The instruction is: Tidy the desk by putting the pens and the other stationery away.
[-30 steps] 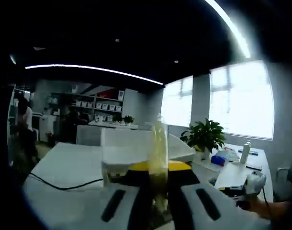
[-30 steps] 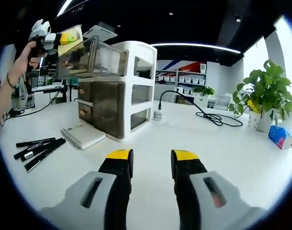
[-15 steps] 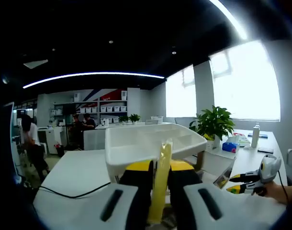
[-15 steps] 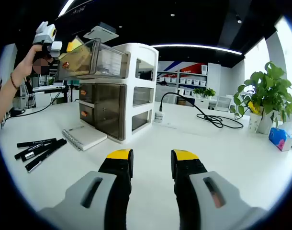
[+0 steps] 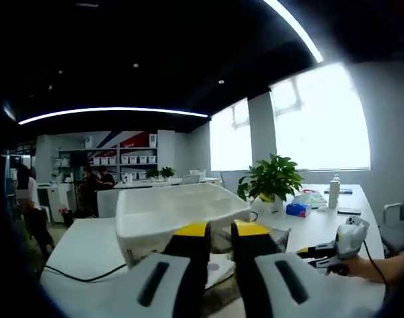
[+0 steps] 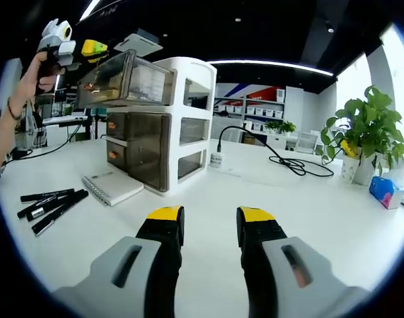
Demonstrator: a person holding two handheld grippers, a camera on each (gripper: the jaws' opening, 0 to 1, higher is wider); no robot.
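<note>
In my left gripper view, my own jaws cover the front of the white drawer unit [image 5: 182,215], so I cannot see what lies under them. In my right gripper view, the contents of the open top drawer [image 6: 112,78] are blurred behind smoky plastic. The print on the black pens [image 6: 50,202] is too small to read.

In the right gripper view, the drawer unit [image 6: 159,122] stood ahead and left of the jaws; a notebook [image 6: 112,187] lay before it, pens [image 6: 51,202] further left, a plant [image 6: 369,136] far right.
</note>
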